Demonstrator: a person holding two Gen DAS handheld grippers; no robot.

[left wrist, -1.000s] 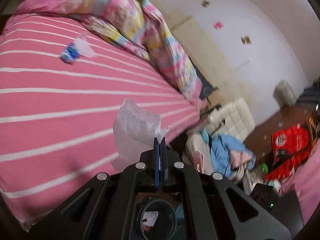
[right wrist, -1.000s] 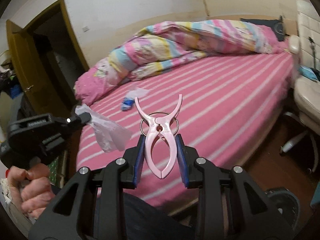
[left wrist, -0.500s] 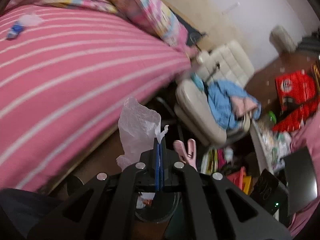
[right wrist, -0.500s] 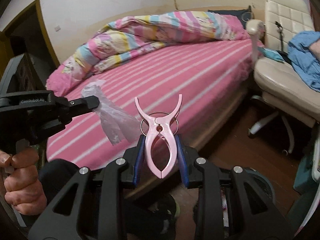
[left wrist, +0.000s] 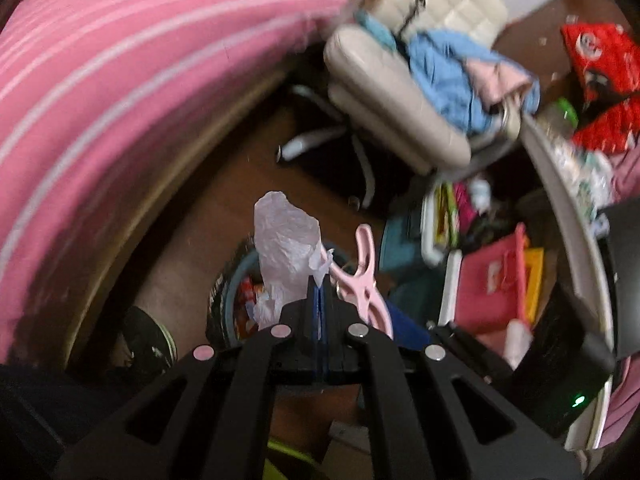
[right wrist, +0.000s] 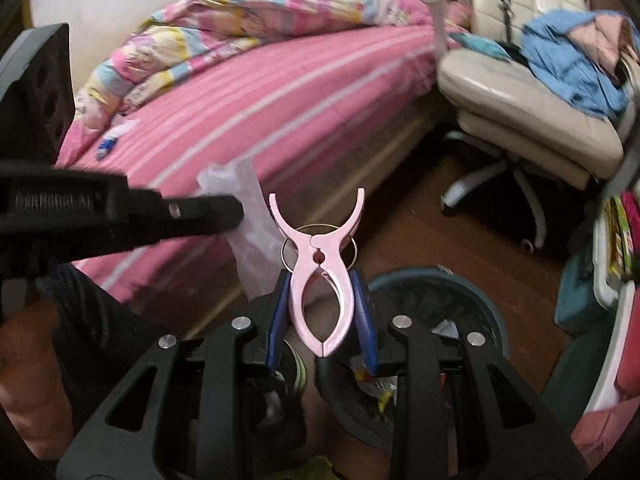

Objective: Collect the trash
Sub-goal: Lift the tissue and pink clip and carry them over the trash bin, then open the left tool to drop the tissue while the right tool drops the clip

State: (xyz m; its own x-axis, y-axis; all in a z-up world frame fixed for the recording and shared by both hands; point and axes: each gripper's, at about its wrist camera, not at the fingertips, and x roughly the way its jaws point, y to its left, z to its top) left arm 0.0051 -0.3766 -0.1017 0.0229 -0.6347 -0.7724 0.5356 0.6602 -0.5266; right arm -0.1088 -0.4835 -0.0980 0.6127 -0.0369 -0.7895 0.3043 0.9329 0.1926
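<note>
Left tool [left wrist: 319, 300] pinches a plastic scrap [left wrist: 286, 248]; right tool [right wrist: 322, 312] clamps a peg [right wrist: 320, 276], prongs pointing away.

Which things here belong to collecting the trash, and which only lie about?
Job: crumpled plastic wrapper in the left gripper; pink clip in the right gripper; bin; blue wrapper on the bed.
Lying about: office chair, blue clothes, quilt.

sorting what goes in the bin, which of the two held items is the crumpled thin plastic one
The one in the left gripper: a crumpled translucent plastic wrapper. The right gripper holds a rigid pink clothes peg with a metal ring.
</note>
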